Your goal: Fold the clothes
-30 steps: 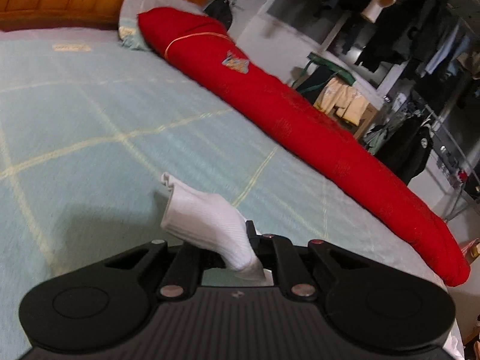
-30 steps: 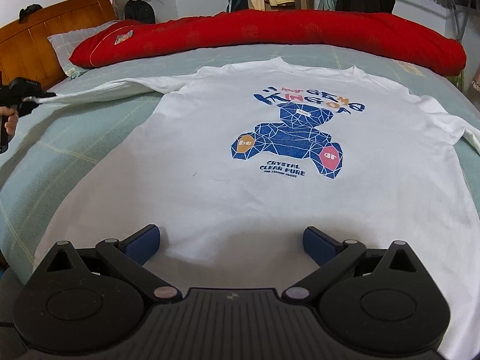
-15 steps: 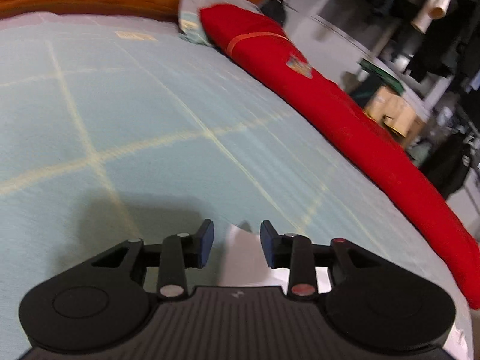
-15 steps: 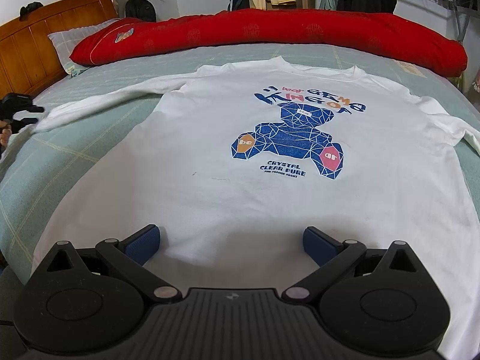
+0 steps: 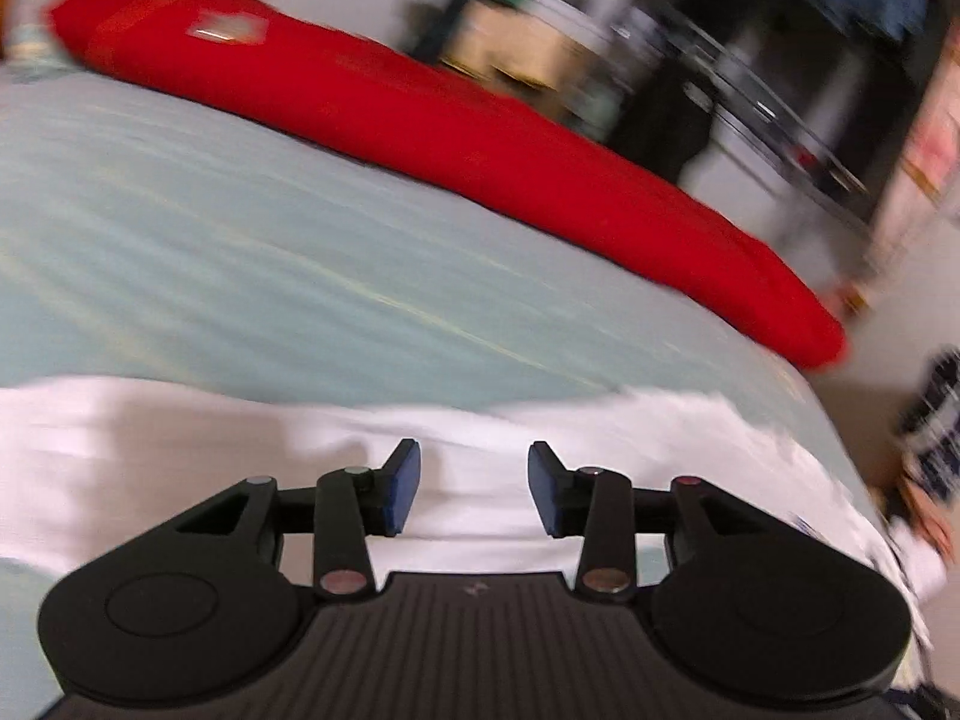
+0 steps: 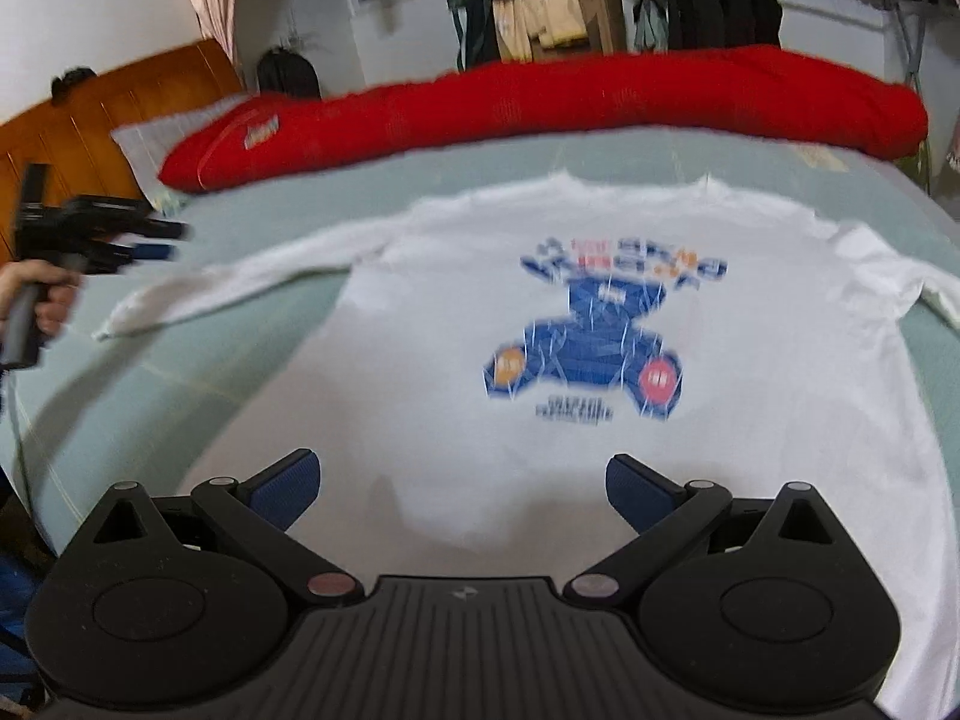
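— What is seen as the support here?

— A bed (image 6: 150, 396) is seen, covered with a pale green sheet (image 5: 240, 252) on which thin yellowish lines are drawn. A wooden headboard (image 6: 120, 114) is found at its left end in the right wrist view.

— What is laid directly on it?

— A white long-sleeved shirt (image 6: 420, 420) is spread flat, front up, with a blue bear print (image 6: 585, 354). One sleeve (image 6: 240, 282) is stretched out over the sheet toward the headboard side. Along the far edge a long red quilt roll (image 6: 540, 102) is laid, well apart from the shirt. A grey pillow (image 6: 162, 138) is placed beside its headboard end, partly hidden by it.
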A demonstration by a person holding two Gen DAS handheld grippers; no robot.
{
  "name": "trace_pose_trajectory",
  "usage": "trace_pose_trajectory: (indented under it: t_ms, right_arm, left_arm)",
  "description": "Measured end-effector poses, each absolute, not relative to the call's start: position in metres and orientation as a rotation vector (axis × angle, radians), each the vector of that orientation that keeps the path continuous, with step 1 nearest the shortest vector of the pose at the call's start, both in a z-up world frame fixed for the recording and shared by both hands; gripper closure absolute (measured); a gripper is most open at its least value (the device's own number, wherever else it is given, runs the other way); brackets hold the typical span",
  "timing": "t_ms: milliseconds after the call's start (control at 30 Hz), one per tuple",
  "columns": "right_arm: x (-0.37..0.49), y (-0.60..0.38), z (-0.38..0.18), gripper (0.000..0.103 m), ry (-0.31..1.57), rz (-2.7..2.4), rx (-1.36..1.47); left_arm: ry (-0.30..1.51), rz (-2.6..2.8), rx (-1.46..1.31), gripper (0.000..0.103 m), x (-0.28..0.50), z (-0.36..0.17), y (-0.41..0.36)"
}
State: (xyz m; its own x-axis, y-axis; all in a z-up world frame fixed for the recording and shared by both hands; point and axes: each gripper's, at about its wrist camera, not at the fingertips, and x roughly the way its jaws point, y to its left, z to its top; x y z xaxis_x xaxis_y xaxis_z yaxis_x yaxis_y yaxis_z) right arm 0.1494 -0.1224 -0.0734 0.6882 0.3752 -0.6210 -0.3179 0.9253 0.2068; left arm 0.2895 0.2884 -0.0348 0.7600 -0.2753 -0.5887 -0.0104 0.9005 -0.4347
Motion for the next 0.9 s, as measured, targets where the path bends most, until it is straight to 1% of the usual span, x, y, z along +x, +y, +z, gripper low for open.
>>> trace_pose_trajectory:
  t_ms: [133, 300, 433, 633, 767, 900]
  right_arm:
    - [0.147, -0.127, -0.064, 0.000, 0.671, 0.388, 0.070]
    - [0.150, -0.134, -0.063, 0.000, 0.651, 0.381, 0.058]
    - [0.157, -0.141, -0.065, 0.000, 0.646, 0.377, 0.060]
    - [0.168, -0.150, -0.070, 0.000, 0.647, 0.371, 0.089]
    - [0.167, -0.154, -0.073, 0.000, 0.652, 0.374, 0.110]
    - [0.165, -0.155, -0.075, 0.000, 0.646, 0.387, 0.116]
  left_arm:
    - [0.755, -0.237, -0.374, 0.064, 0.326, -0.044, 0.232]
    - [0.800, -0.247, -0.329, 0.064, 0.368, -0.066, 0.195]
    - [0.799, -0.176, -0.273, 0.064, 0.390, -0.086, 0.191]
    - [0.773, -0.074, -0.220, 0.063, 0.425, -0.090, 0.190]
    - [0.761, -0.077, -0.184, 0.065, 0.417, -0.073, 0.184]
    - [0.671, -0.176, -0.131, 0.063, 0.368, -0.047, 0.173]
